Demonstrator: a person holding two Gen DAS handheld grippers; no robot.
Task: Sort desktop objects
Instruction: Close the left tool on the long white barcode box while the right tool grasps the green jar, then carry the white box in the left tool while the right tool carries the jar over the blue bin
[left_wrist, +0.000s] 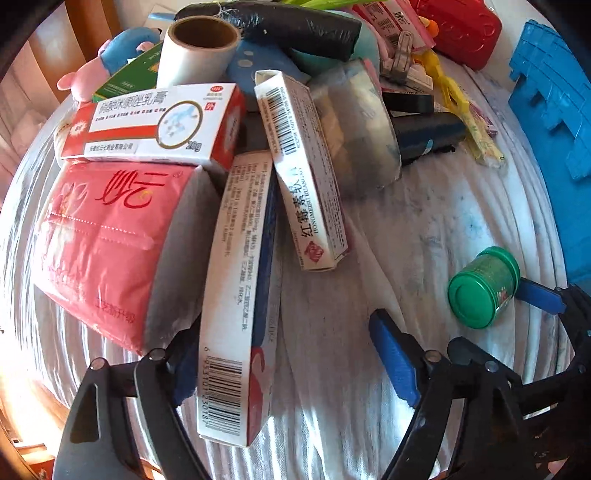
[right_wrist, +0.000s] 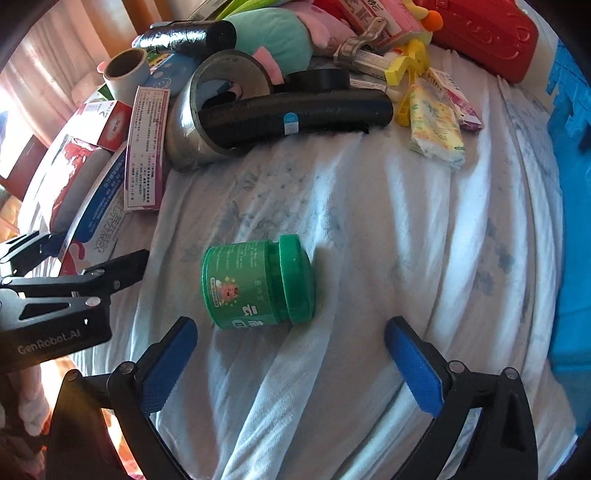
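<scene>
My left gripper is open, its fingers either side of a long white and blue box that leans on a pink tissue pack; I cannot tell if a pad touches the box. My right gripper is open and empty, just short of a green jar lying on its side on the white cloth. The jar also shows in the left wrist view, with a right gripper fingertip beside it. The left gripper shows in the right wrist view.
A pile fills the far left: medicine boxes, a narrow white box, tape rolls, a silver tape roll, black tubes, plush toys. A red case, yellow tissue pack and blue crate stand right.
</scene>
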